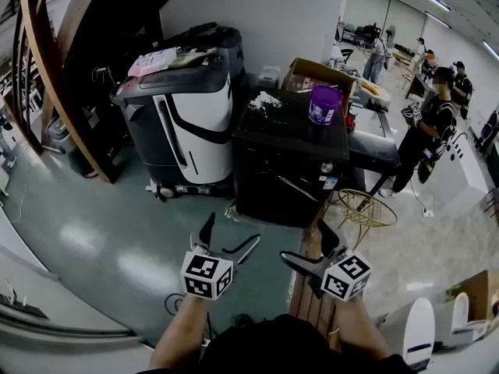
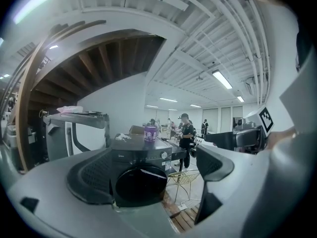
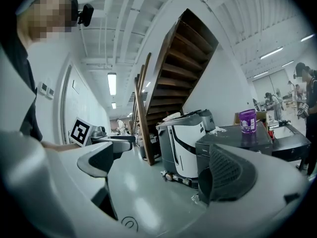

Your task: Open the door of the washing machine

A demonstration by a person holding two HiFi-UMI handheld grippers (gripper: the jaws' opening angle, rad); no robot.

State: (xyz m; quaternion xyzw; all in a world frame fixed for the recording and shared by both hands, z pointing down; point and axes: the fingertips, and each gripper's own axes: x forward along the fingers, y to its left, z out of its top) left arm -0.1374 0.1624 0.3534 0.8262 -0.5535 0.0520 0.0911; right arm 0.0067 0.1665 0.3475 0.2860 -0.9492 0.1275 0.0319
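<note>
Approach step: left gripper (image 1: pixel 228 240) and right gripper (image 1: pixel 310 248) both spread wide and empty, well short of the washer (image 1: pixel 288 142) ahead, door (image 2: pixel 138 185) apparently shut; next, likely close in and catch the door's edge.

We look steeply down from the head, behind the left gripper (image 1: pixel 230 238) and right gripper (image 1: pixel 308 246), the washing machine (image 1: pixel 290 162) farther ahead. Low and nearly level, the left gripper view faces the machine squarely; the right angles left toward the staircase (image 3: pixel 183 58). All three share the purple cup (image 1: pixel 324 104).
</note>
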